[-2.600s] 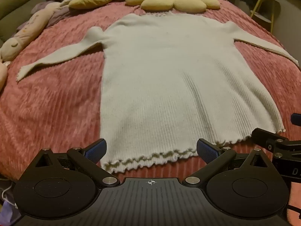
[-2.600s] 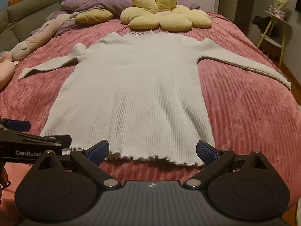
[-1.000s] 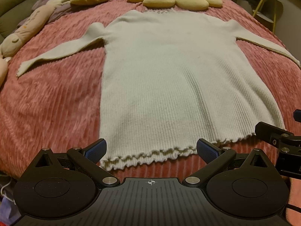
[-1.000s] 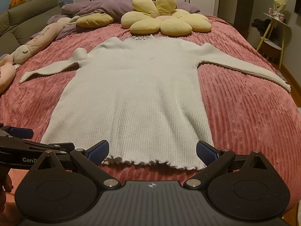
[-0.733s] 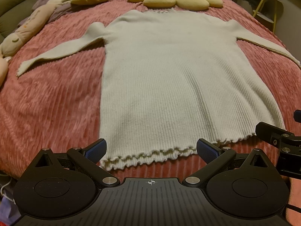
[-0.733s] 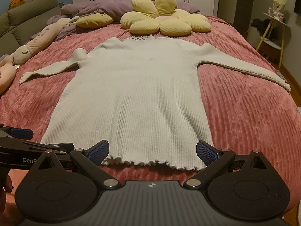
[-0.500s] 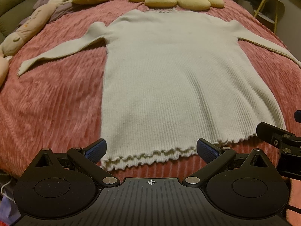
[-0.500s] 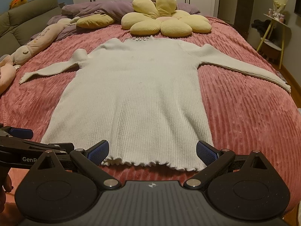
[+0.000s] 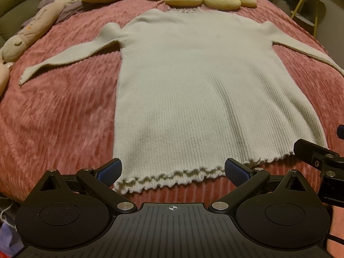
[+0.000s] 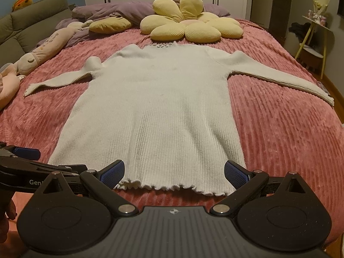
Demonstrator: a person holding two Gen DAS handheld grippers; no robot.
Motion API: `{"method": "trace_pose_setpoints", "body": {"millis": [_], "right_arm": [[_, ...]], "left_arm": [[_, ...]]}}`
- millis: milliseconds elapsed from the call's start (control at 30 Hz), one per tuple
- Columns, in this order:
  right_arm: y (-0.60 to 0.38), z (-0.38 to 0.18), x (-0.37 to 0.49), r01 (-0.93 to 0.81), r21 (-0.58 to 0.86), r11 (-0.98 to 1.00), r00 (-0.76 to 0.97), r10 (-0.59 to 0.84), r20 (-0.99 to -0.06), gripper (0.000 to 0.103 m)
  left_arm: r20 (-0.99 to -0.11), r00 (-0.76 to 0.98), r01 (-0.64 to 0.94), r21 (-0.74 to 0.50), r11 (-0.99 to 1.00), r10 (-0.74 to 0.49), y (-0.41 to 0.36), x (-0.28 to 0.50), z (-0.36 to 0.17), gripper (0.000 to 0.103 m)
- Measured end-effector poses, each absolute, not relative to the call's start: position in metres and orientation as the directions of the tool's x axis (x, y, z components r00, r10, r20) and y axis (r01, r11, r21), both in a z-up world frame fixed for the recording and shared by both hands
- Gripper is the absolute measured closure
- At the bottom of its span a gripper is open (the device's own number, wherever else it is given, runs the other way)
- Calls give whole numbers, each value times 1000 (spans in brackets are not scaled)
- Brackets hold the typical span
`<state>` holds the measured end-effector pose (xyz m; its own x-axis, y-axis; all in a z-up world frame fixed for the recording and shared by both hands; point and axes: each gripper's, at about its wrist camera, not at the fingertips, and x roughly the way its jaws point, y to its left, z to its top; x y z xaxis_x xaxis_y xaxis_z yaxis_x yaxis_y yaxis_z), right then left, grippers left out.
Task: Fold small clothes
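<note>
On the bed [image 10: 279, 129], over a pink ribbed blanket [image 9: 60, 107], a cream ribbed sweater [image 9: 200, 90] lies flat and fully spread, neck toward the far end and ruffled hem [image 9: 167, 178] nearest the cameras. Both sleeves extend outward: the left sleeve [image 9: 71, 59] runs toward the left edge of the bed, the right sleeve [image 10: 283, 79] toward the right edge. No fold is present in the garment.

Left tool [image 9: 172, 169]: fingers spread wide apart, nothing between them. It hovers at the near edge of the bed, its blue pads [image 9: 109, 171] standing at either side of the left part of the hem. Contact with the cloth cannot be confirmed from this view.

Right tool [image 10: 173, 172]: fingers likewise spread wide apart, empty, framing the right part of the hem. In the right wrist view the left tool appears at the lower left, side on, with part of a hand [image 10: 8, 212] behind it. In the left wrist view part of the right tool shows at the right margin.

Beyond the sweater's neck lies a yellow flower-shaped cushion [image 10: 189, 25], just beyond the collar. A long plush toy [image 10: 43, 49] rests along the left side of the bed. Purple bedding [image 10: 116, 10] is heaped at the head. A small side table [image 10: 316, 40] stands to the right of the bed.
</note>
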<state>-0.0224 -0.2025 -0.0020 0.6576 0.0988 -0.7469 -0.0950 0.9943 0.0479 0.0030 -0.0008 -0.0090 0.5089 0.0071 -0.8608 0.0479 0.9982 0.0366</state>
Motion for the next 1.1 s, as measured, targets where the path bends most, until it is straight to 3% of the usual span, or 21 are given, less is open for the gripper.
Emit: {"method": "trace_pose_setpoints", "body": {"millis": [867, 1100], "right_arm": [[-207, -3, -23, -109, 66, 992, 678, 122, -725, 4], [-202, -1, -27, -118, 12, 993, 709, 93, -699, 4]], "left_arm": [[-868, 496, 36, 38, 999, 15, -2, 9, -14, 0], [-868, 496, 34, 40, 999, 18, -2, 10, -15, 0]]}}
